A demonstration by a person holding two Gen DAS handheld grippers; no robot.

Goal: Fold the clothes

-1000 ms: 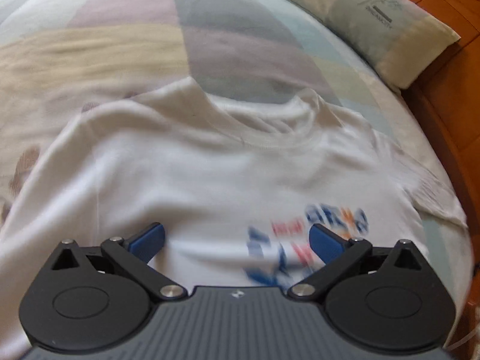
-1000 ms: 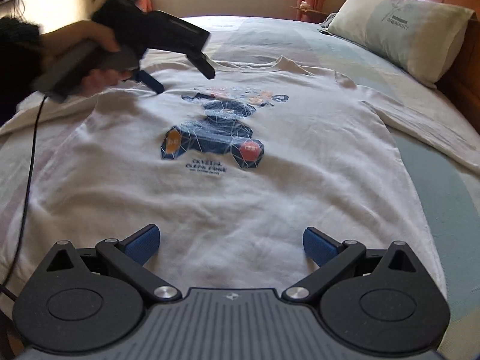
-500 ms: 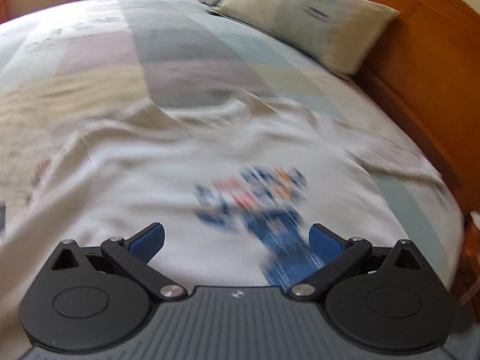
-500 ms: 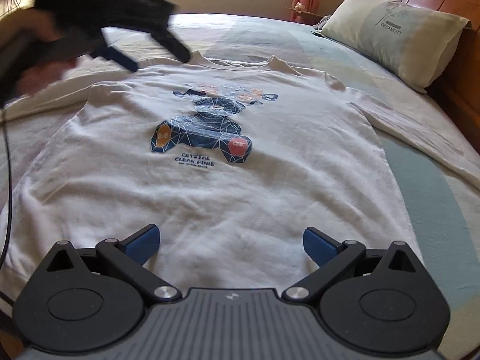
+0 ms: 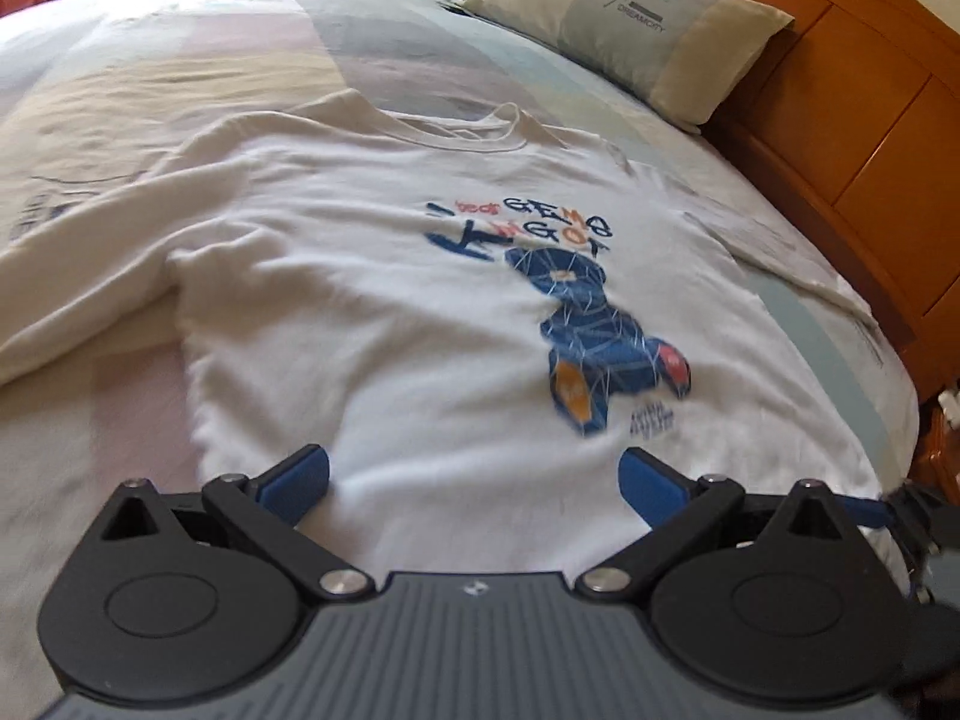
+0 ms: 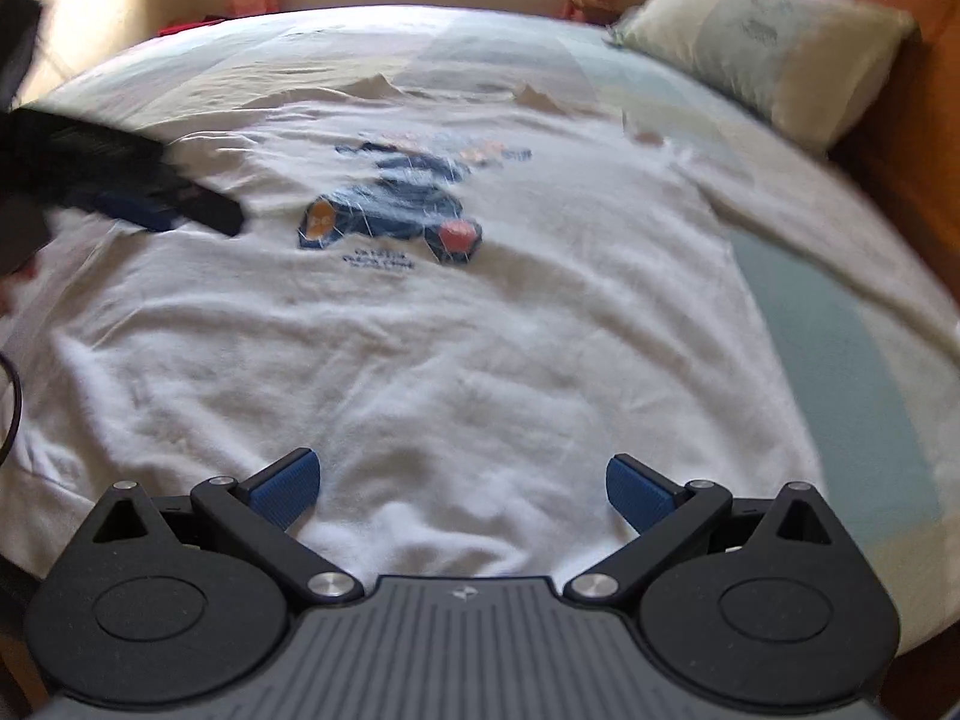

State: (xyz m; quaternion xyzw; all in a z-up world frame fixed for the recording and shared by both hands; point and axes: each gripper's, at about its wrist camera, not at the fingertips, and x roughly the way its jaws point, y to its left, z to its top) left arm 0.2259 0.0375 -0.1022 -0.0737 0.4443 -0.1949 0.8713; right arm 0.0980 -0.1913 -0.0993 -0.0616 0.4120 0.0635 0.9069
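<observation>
White sweatshirt lies flat, face up, on the bed, blue bear print showing, collar toward the far side, sleeves spread out to either side; pillow rests against the wooden headboard. Left gripper over the shirt's left flank, jaws wide apart, holding nothing. Right gripper above the hem, likewise spread wide and empty.
</observation>
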